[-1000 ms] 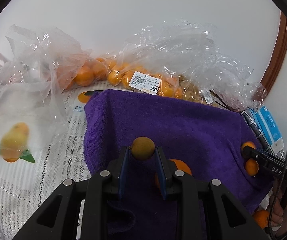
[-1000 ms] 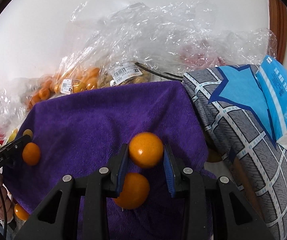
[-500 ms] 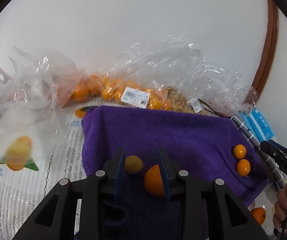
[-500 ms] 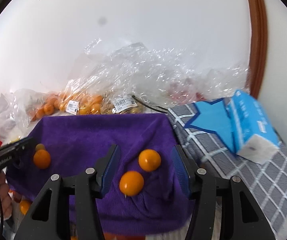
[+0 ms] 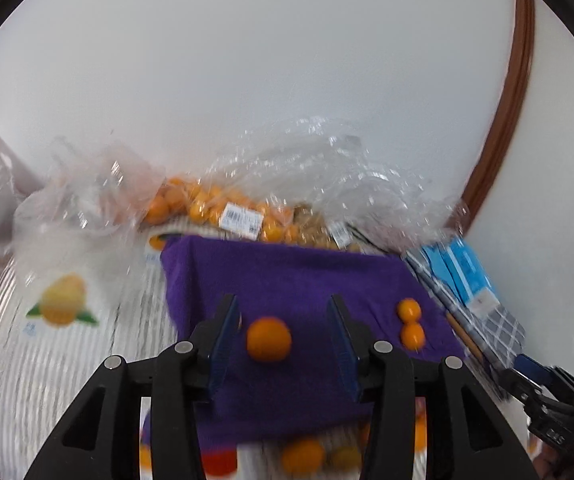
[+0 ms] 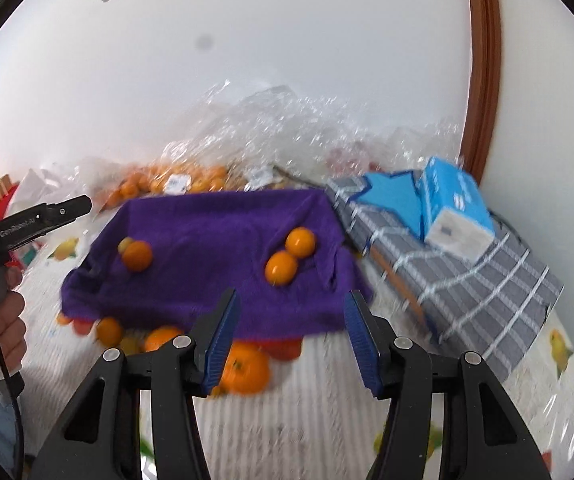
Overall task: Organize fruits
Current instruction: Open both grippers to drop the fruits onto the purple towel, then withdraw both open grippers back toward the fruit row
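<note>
A purple towel (image 5: pixel 295 276) (image 6: pixel 223 232) covers a raised surface. On it lie an orange (image 5: pixel 268 339) (image 6: pixel 137 255) with a small yellowish fruit (image 6: pixel 125 243) beside it, and a pair of small oranges (image 5: pixel 410 320) (image 6: pixel 291 254) at the right. My left gripper (image 5: pixel 283 340) is open and empty, pulled back above the towel's near edge. My right gripper (image 6: pixel 292 340) is open and empty, back from the towel's front. The left gripper also shows in the right wrist view (image 6: pixel 43 220).
Several loose oranges (image 6: pixel 243 368) and red fruit lie on the white cloth below the towel's front edge. Plastic bags of oranges (image 5: pixel 215 208) stand against the wall behind. A blue tissue pack (image 6: pixel 455 208) sits on a grey checked cloth (image 6: pixel 467 280) at right.
Both grippers let go of their fruit onto the purple towel, opened wide, and pulled back and up away from it.
</note>
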Available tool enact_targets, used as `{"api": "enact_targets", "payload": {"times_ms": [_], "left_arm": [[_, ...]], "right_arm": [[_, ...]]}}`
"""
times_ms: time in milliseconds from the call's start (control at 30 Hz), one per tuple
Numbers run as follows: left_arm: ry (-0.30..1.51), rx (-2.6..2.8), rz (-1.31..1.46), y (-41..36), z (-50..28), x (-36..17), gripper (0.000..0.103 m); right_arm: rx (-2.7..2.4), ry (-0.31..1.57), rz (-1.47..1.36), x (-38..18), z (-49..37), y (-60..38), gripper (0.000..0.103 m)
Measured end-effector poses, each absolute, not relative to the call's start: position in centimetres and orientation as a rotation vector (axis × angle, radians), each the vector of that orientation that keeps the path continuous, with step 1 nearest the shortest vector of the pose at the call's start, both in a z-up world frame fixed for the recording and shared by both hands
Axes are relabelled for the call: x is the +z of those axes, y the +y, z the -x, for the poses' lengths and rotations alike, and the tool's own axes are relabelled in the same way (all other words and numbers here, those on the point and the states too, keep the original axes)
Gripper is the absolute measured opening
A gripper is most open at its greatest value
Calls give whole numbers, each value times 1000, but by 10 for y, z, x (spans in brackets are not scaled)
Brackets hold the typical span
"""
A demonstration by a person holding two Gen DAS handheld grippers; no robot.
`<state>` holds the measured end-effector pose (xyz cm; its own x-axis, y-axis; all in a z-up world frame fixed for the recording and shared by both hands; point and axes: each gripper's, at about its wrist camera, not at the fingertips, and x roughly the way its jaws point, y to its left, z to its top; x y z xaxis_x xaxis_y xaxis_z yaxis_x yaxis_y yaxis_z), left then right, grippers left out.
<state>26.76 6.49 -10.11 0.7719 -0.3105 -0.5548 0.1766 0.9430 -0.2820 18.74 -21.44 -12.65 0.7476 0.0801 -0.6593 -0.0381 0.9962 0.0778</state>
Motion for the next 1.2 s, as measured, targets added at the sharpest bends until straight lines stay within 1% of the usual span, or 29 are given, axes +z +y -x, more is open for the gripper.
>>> {"api": "enact_targets", "payload": {"times_ms": [67, 167, 233, 300, 367, 667, 800, 933, 1200], "left_arm": [[656, -259, 197, 70, -251, -107, 43], [696, -225, 147, 80, -227, -125, 43], [710, -209, 131, 88, -213, -136, 43], [705, -204, 136, 96, -203, -145, 43], [695, -206, 152, 102, -196, -153, 46], [689, -210, 252, 118, -189, -162, 50], [704, -210, 283, 122, -192, -166, 50], [711, -198, 280, 122, -193, -168, 50], [712, -189, 258, 120, -193, -168, 51]], "right_arm": [[89, 736, -78, -133, -178, -212, 53], [119, 765, -82, -150, -169, -204, 49], [130, 787, -88, -160, -170, -200, 39], [145, 811, -114, -169, -173, -198, 38], [156, 822, -133, -175, -177, -197, 38], [178, 868, -167, -192, -194, -197, 38], [183, 875, -155, -196, -199, -193, 43], [188, 865, -158, -197, -200, -196, 40], [161, 846, -151, -188, -185, -221, 38]]}}
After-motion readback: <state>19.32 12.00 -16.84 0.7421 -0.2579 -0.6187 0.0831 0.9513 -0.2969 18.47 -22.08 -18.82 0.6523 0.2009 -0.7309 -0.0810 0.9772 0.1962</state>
